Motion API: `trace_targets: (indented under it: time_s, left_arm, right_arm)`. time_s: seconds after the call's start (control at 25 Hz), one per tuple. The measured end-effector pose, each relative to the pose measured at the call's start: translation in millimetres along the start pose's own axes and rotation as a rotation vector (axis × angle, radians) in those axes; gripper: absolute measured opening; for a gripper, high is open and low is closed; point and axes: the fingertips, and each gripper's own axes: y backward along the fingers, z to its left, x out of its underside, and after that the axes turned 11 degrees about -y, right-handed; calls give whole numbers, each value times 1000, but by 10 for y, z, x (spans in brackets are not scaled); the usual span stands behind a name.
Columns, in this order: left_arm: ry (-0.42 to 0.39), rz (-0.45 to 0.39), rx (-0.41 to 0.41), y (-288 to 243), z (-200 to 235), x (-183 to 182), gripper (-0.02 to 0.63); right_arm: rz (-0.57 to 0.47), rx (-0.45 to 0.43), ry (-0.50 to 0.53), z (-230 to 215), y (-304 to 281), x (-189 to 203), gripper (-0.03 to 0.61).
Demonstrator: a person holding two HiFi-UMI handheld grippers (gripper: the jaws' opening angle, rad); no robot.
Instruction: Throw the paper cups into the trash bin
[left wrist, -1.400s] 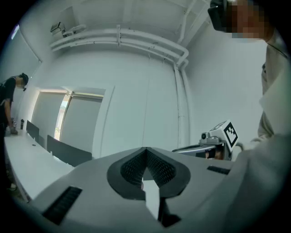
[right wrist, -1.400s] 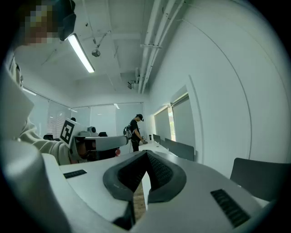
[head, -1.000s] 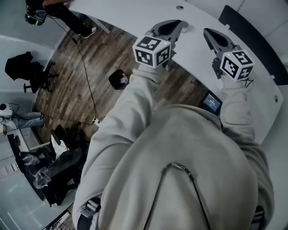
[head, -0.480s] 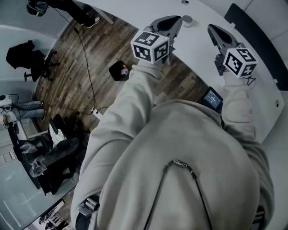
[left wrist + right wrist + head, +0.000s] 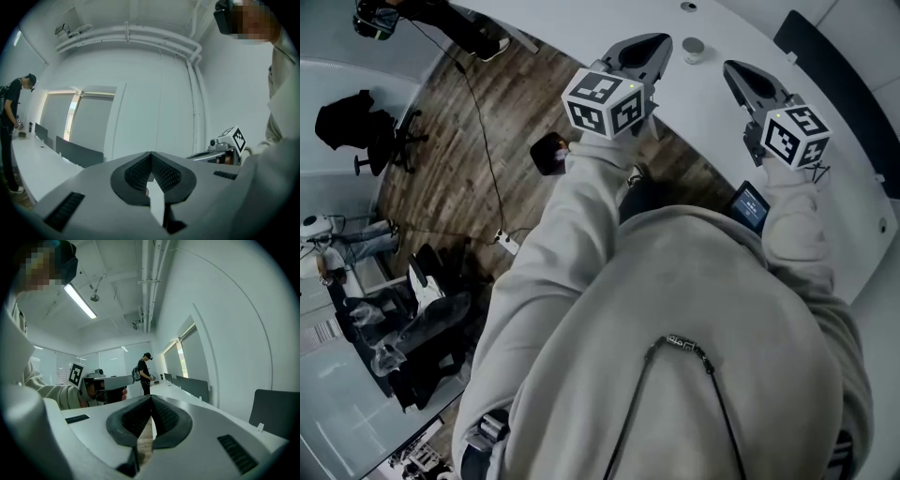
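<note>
Left gripper (image 5: 660, 43): jaws pressed together with nothing between them. In its own view (image 5: 151, 158) the ribbed pads meet at the tip and I see only pale table (image 5: 581, 28) through the slot below.
Right gripper (image 5: 729, 68): also closed and empty. Its own view (image 5: 151, 399) shows the pads touching, with bare surface behind them.
Cup (image 5: 694, 44): the small round thing on the table, ahead of both grippers, just right of the left tip and left of the right one. It is too small for me to be sure, but I take it for a paper cup seen from above. Neither gripper touches it.
Bin (image 5: 547, 153): the dark box on the floor (image 5: 469, 122), behind and below the left gripper, well apart from the cup.
Change: a second ago the left gripper half covered the cup. It now shows whole in the gap between the two tips. The left cube has slid a little leftward in the head view, and my left sleeve (image 5: 581, 206) now hides part of the bin. Both grippers have sunk slightly toward the table.
Meaning: I judge this the approach, with no cup picked up and nothing binned yet.
Next need: one gripper's jaws must part before it can take the cup.
</note>
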Motion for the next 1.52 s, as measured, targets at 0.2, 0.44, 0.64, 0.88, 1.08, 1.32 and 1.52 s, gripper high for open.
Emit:
trace_targets:
  time_s: [0.2,0.44,0.64,0.88,1.08,1.32,1.52]
  left_arm:
    - [-27,-26,28,-262,329,74,-5]
    - [-33,-43,66,-759,990,121,-5]
    - [-59,-4,174,-1101,1372,298,-5]
    - [-38,54,299,-1624,1731,657,-5]
    - [4,74,393,-2248,1843,893,-5]
    - [77,82,364,-2228,1581,736,-5]
    - [62,97,337,-2359,1793,963,-5]
  right_arm:
    - [-4,26,17,-249,-284,-92,18]
    - [4,76,12,-718,-882,-309,18]
    - [5,166,-29,-1089,-1269,-341,18]
    - [-19,328,-92,-1653,-1510,-481,18]
    - [31,434,-169,-2329,-1617,-417,18]
    - [33,434,-164,-2217,-1249,-623,18]
    - [32,392,-165,-2432,-1621,-506,18]
